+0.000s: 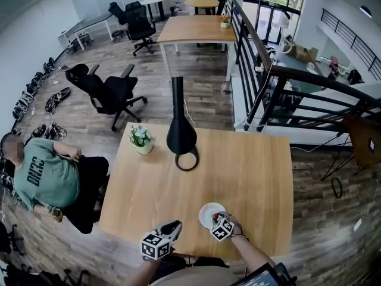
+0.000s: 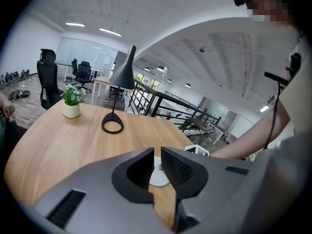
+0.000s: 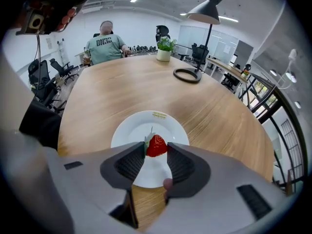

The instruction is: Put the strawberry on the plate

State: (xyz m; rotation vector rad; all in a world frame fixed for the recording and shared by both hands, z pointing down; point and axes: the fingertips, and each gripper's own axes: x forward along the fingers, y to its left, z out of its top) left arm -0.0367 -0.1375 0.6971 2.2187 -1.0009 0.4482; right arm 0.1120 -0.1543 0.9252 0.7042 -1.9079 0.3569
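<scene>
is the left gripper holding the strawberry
No, the strawberry is clamped in the right gripper over the plate; the left gripper is empty.

Plate's (image 1: 206, 212) 4 o'clock edge hidden under your right gripper (image 1: 219, 217) in head view, strawberry (image 3: 156, 146) too small to tell there

- A wooden worktop (image 1: 250, 171) fills the middle.
- A black lamp (image 1: 180, 133) stands at its far side, with a small potted plant (image 1: 141, 139) just to the left.
- A white plate (image 1: 206, 214) lies near the front edge.
- The right gripper (image 1: 218, 216) points down over the plate.
- The left gripper (image 1: 176, 225) is at the front edge, left of the plate and apart from it.
- A seated person (image 1: 44, 177) in a green shirt is beside the worktop's left edge.
</scene>
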